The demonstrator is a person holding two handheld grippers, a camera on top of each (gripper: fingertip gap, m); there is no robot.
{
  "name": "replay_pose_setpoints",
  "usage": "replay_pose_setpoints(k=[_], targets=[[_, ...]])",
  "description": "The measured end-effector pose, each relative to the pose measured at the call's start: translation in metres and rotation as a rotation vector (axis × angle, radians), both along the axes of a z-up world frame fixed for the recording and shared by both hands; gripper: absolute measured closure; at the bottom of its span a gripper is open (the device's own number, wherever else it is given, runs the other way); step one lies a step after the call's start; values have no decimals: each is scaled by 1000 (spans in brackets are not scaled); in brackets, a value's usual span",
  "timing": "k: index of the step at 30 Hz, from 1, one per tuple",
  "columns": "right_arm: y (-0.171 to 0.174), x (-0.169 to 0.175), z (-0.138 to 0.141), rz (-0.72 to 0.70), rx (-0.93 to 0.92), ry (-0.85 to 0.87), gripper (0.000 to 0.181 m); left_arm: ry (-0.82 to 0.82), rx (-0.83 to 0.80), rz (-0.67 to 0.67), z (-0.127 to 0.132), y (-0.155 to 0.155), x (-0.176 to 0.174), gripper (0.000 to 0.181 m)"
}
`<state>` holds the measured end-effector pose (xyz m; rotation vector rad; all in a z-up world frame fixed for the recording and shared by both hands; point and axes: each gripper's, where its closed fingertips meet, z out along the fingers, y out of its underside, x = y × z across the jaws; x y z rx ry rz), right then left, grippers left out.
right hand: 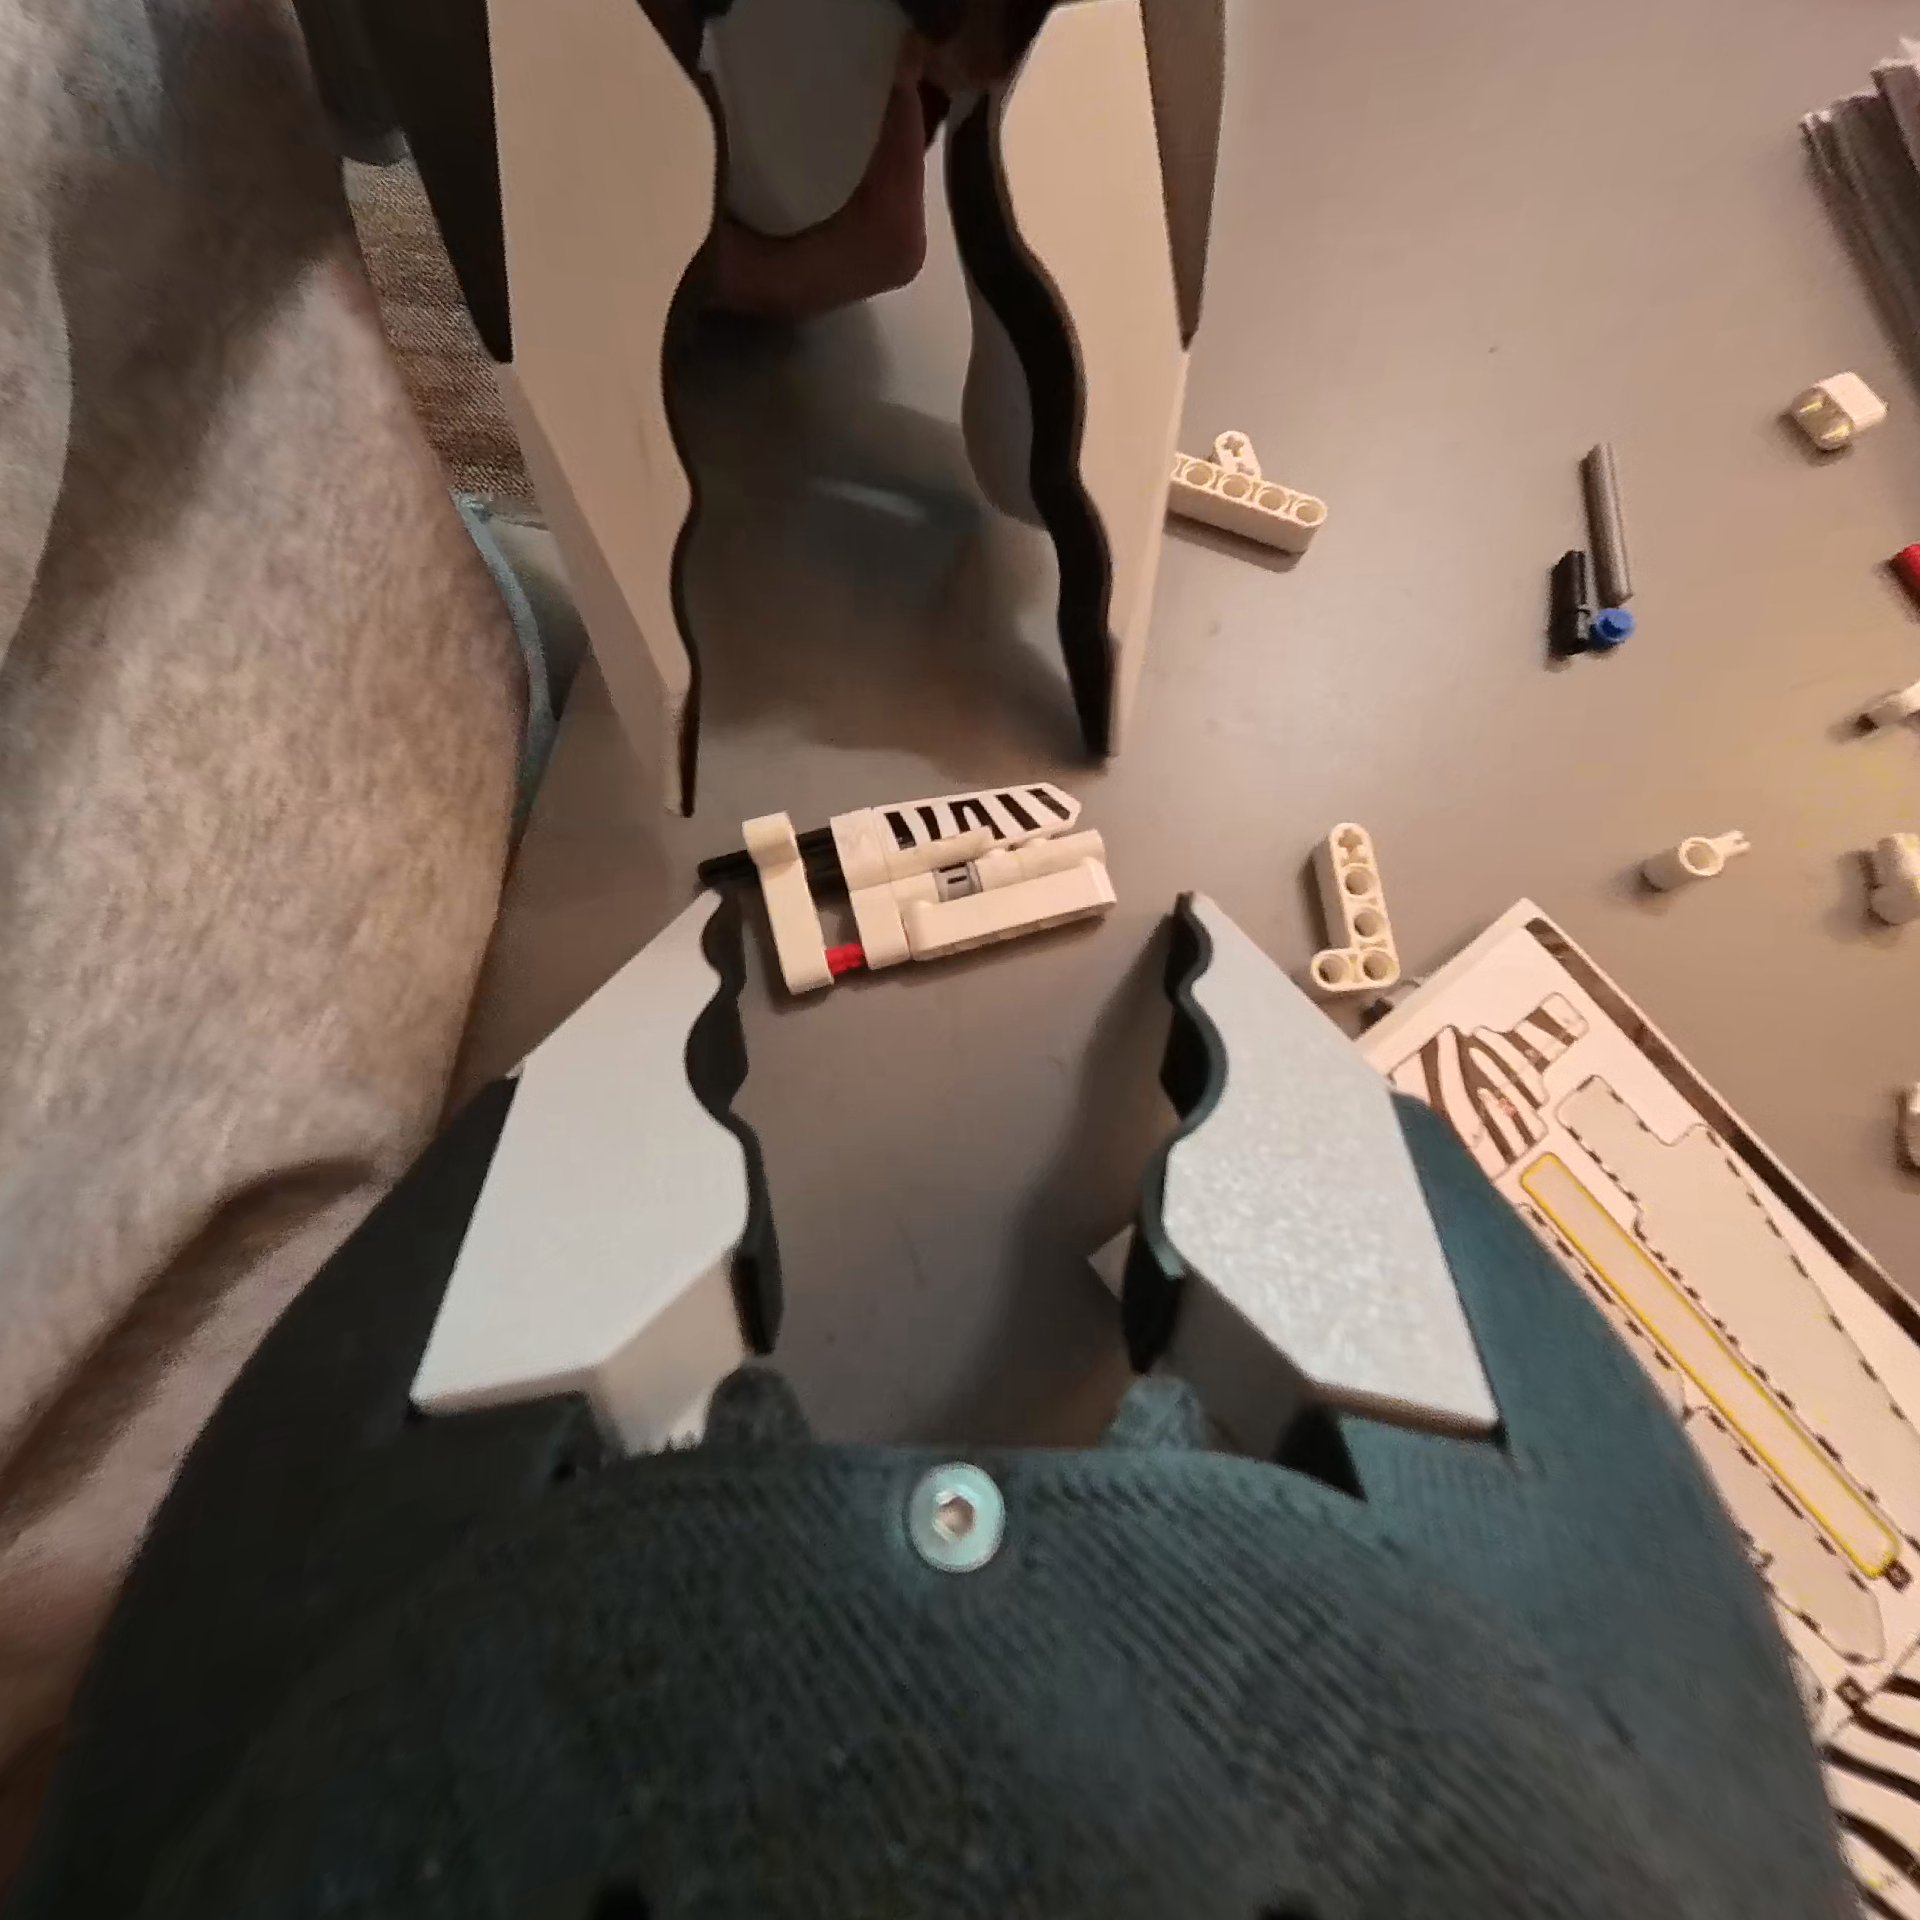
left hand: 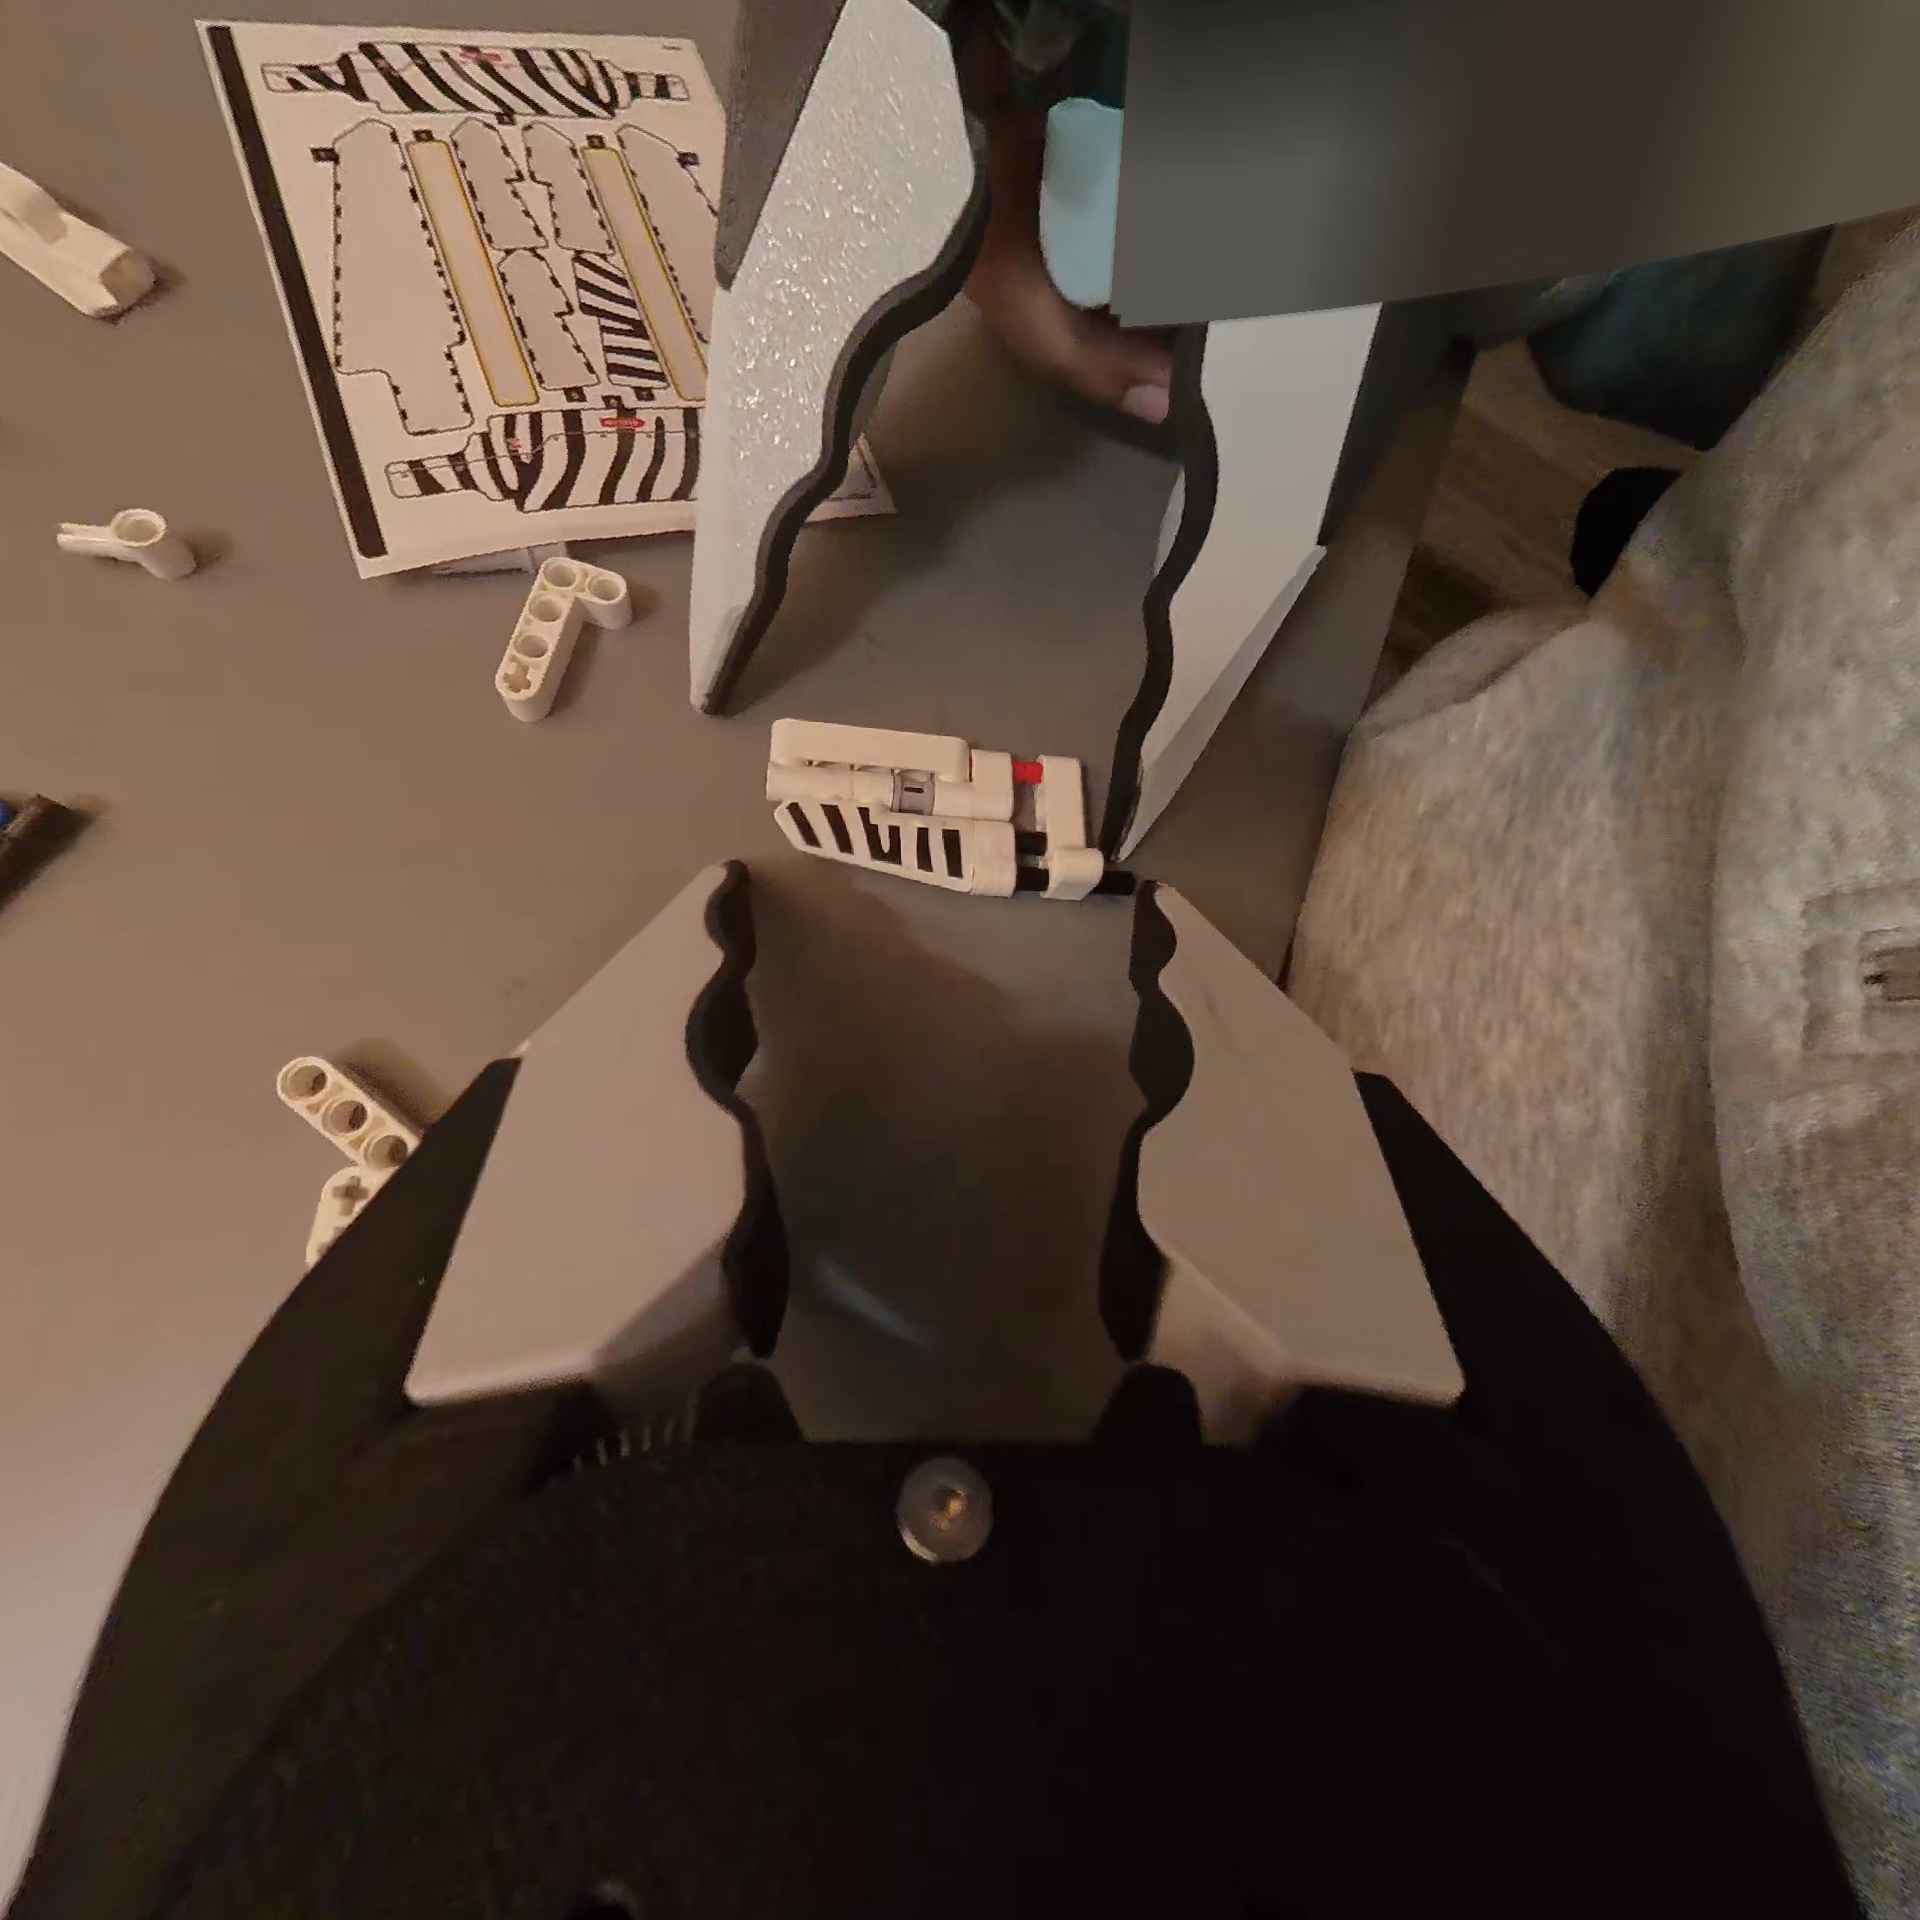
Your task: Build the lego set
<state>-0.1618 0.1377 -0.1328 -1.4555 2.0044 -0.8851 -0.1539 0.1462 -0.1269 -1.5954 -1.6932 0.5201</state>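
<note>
The half-built white lego assembly (left hand: 935, 821) lies flat on the grey table (left hand: 312, 831) between the wide-spread, empty left gripper (left hand: 940, 883) and right gripper (right hand: 951, 914) (facing each other), probably so either can grasp it

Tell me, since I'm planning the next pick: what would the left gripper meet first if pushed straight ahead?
Probably the striped white assembly lying just beyond the open left gripper; the right gripper stands behind it.
</note>
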Motion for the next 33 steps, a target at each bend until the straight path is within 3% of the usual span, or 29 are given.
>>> replay_pose_setpoints(k=[5, 13, 33], targets=[[1, 3, 1, 16, 3, -6, 108, -6, -12, -39, -1, 4, -1, 121], [2, 4, 2, 37, 31, -23, 115, -20, -86, -67, -4, 1, -5, 124], [13, 0, 0, 65, -5, 15, 107, -30, -151, -84, -6, -6, -4, 106]])
